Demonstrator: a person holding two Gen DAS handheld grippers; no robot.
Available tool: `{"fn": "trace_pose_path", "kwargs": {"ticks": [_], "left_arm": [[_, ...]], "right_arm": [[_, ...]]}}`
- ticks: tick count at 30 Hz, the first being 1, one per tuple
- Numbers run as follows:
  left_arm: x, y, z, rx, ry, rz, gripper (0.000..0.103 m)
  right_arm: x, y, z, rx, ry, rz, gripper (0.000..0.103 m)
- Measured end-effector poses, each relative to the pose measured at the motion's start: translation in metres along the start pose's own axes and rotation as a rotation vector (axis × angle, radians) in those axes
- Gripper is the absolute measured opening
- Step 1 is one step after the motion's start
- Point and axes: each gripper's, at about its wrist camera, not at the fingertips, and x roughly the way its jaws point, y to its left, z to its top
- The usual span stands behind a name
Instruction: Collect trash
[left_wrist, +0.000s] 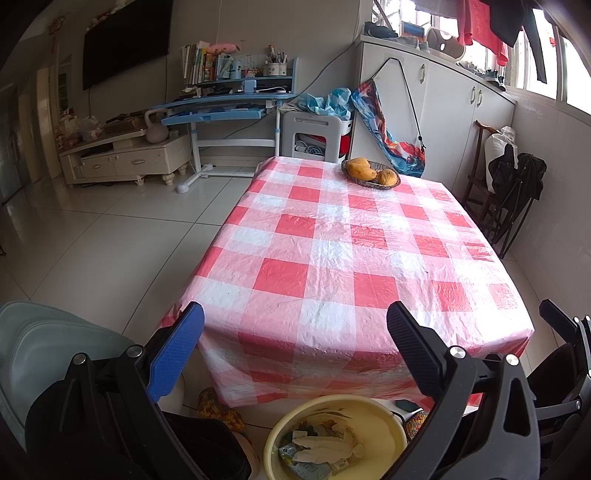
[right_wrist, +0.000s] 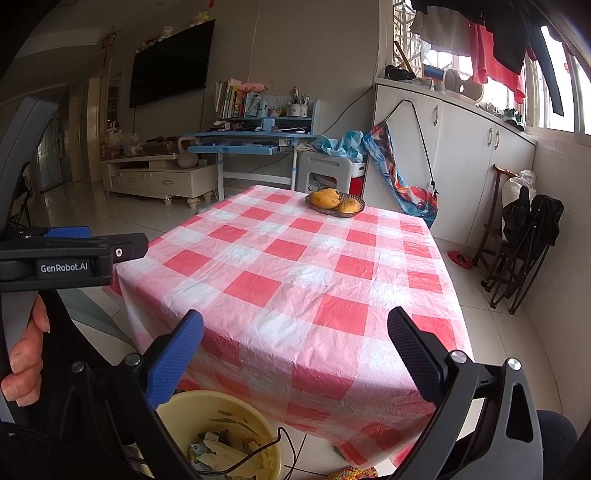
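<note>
A red-and-white check is shown on the tablecloth (left_wrist: 332, 240); at six o'clock, pale yellow on the bin (left_wrist: 380, 417); at twelve, orange-yellow on the fruit (left_wrist: 362, 168).

Glossy, crinkled plastic tablecloth (left_wrist: 332, 251) — smooth plastic bin (left_wrist: 373, 410), crumpled paper inside.

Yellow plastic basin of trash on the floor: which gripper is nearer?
Left, likely. The left gripper hangs centred above the yellow plastic basin; the right gripper sits off to its right.

yellow bin (left_wrist: 334, 413) cut off below, trash wrappers (left_wrist: 314, 450) unreadable
</note>
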Motion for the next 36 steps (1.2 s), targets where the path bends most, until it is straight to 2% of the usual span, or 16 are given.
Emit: {"fn": "trace_pose_path", "kwargs": {"ticks": [36], "left_arm": [[0.0067,0.0014,-0.0077,-0.002,0.016,0.008,0.096]], "right_arm": [[0.001,-0.0047,0.0009,0.015,0.002,-0.003,0.095]]}}
